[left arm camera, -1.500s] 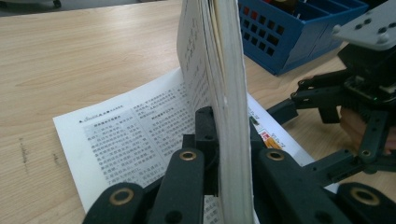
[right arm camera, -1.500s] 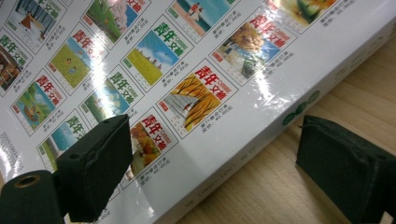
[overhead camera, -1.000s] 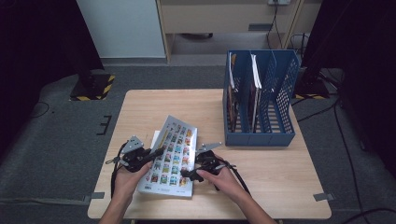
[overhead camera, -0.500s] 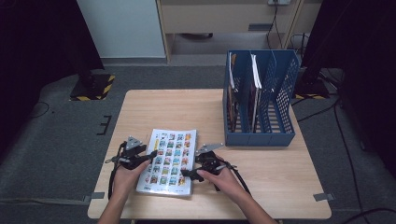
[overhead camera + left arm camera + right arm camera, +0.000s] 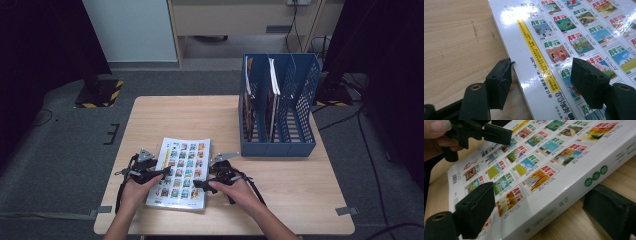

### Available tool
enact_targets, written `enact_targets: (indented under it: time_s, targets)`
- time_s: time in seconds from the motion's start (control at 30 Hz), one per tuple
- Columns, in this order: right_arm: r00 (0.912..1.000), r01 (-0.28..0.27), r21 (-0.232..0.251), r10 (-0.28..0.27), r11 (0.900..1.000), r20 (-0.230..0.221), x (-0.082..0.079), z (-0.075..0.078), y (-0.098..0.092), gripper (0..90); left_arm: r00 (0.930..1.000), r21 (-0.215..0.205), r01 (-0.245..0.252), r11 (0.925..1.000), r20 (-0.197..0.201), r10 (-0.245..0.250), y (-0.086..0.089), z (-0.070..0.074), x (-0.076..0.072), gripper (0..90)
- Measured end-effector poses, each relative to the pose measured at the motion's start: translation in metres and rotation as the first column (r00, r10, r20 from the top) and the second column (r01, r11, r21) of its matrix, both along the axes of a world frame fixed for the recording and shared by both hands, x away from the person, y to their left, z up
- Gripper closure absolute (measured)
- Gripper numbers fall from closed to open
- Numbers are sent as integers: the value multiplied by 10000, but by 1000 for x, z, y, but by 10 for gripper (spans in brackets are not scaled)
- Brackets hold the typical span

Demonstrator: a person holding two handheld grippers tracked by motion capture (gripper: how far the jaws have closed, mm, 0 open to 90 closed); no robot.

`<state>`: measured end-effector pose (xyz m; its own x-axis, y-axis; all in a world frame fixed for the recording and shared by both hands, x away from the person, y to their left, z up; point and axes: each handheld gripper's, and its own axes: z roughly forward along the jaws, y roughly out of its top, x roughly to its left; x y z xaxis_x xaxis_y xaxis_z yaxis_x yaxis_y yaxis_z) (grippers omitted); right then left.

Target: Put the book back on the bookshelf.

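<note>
The book (image 5: 181, 172) carries a grid of small cover pictures, each headed with the Chinese characters 青年文摘 in green and red; a yellow strip of small print runs along its white margin in the left gripper view, and a barcode sits at one corner in the right gripper view, where three green round marks show on the white spine. The finer print is too small to read. It lies flat on a pale wooden table (image 5: 210, 120) standing on grey carpet, with a blue file rack (image 5: 280, 112) holding a few upright books at the table's far right and a pale cabinet beyond. The left gripper (image 5: 159, 175) sits at the book's left edge — its jaws have just been opening and now stand apart, one over the bare wood just beside the edge, one over the cover, neither pressing on it. The right gripper (image 5: 199, 184) straddles the spine edge on the book's right — one jaw over the cover, the other on the table beside the spine, with the gaps visible, so it grips nothing.
</note>
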<state>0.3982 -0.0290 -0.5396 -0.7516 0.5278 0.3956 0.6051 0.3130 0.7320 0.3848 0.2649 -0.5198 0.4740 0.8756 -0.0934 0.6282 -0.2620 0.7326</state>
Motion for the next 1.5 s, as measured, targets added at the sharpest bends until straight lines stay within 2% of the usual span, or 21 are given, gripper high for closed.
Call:
enact_targets:
  time_s: [0.07, 0.3, 0.4, 0.53, 0.87, 1.0, 1.23, 1.33, 1.5]
  targets:
    - [9998, 196, -147, -194, 9997, 110, 2, 1, 0, 176, 10000, -15, 18, 10000, -33, -18, 0, 0, 0, 326]
    - [9999, 152, -341, -151, 9993, 43, 9, 4, 2, 222, 10000, -95, 23, 10000, -72, -24, 1, -1, 1, 324]
    - [9998, 179, -238, -179, 9996, 10, 12, 8, 3, 228, 9999, -160, 141, 9998, 49, -140, 1, -2, 2, 322]
    - [9997, 245, -162, -244, 9996, 78, 18, 14, 6, 234, 10000, -86, 2, 10000, -31, -2, 1, -1, 0, 320]
    - [9996, 248, -324, -251, 9992, -99, 30, 23, 16, 238, 9999, -362, -28, 9993, -165, 22, 3, -3, 1, 314]
    - [9997, 243, -378, -246, 9990, -69, 32, 24, 20, 237, 9995, -607, -98, 9981, -296, 80, 5, -4, 2, 316]
    - [9994, 291, -442, -299, 9986, -171, 36, 22, 20, 238, 9989, -705, -259, 9972, -400, 231, 2, -4, 0, 316]
    - [9994, 332, -447, -338, 9984, -123, 38, 23, 18, 239, 9986, -843, -114, 9964, -515, 71, -1, -4, 0, 319]
    - [9986, 481, -398, -489, 9980, -202, 40, 26, 12, 247, 9986, -695, 197, 9974, -468, -230, -12, -3, -3, 318]
